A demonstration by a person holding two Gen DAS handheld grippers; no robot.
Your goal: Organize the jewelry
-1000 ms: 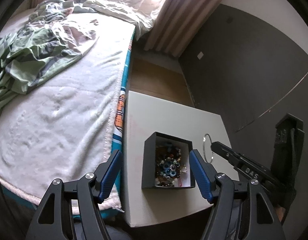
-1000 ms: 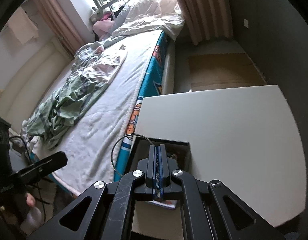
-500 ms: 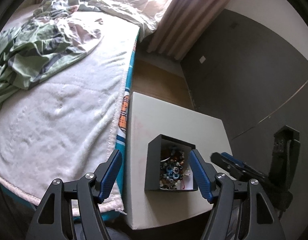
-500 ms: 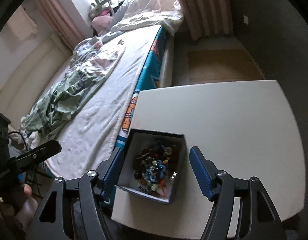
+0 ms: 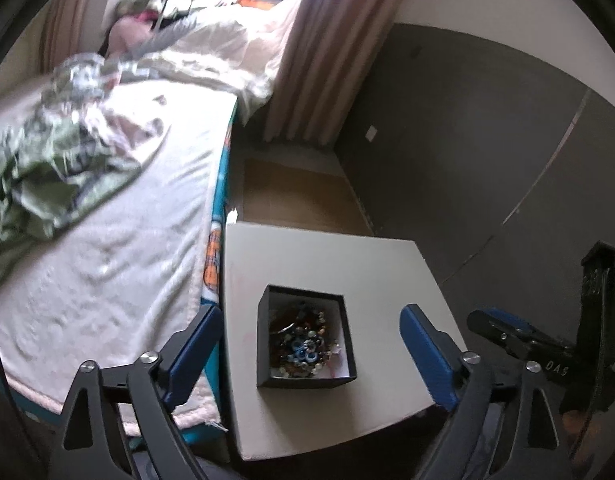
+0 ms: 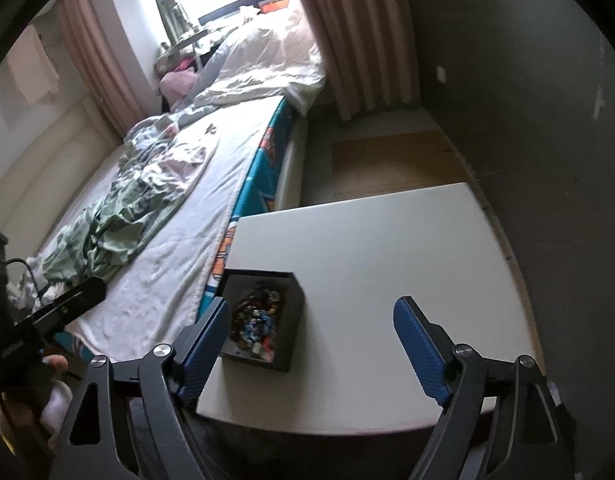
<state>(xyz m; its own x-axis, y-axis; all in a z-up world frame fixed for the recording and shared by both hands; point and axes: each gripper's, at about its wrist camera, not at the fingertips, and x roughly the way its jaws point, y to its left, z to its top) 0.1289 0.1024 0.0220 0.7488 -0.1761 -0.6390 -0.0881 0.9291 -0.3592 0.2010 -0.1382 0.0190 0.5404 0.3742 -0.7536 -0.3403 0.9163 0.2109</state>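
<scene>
A small black box (image 5: 305,338) with a white lining holds a heap of beaded jewelry (image 5: 303,344). It sits on the white table (image 5: 379,272). It also shows in the right wrist view (image 6: 263,326) near the table's left edge (image 6: 243,240). My left gripper (image 5: 311,348) is open and empty, held above and in front of the box. My right gripper (image 6: 313,340) is open and empty, held over the table just right of the box. It also shows in the left wrist view (image 5: 503,330), at the right.
A bed (image 5: 119,248) with a white sheet and rumpled green bedding (image 6: 107,232) runs along the table's left side. A dark wall (image 5: 487,140) stands to the right. Curtains (image 6: 359,36) and a window are at the far end. A brown mat (image 6: 391,168) lies beyond the table.
My right gripper was shut on a thin metal ring a second ago. It has opened and drawn back from the box. The ring is no longer in view. Both grippers have pulled back.
</scene>
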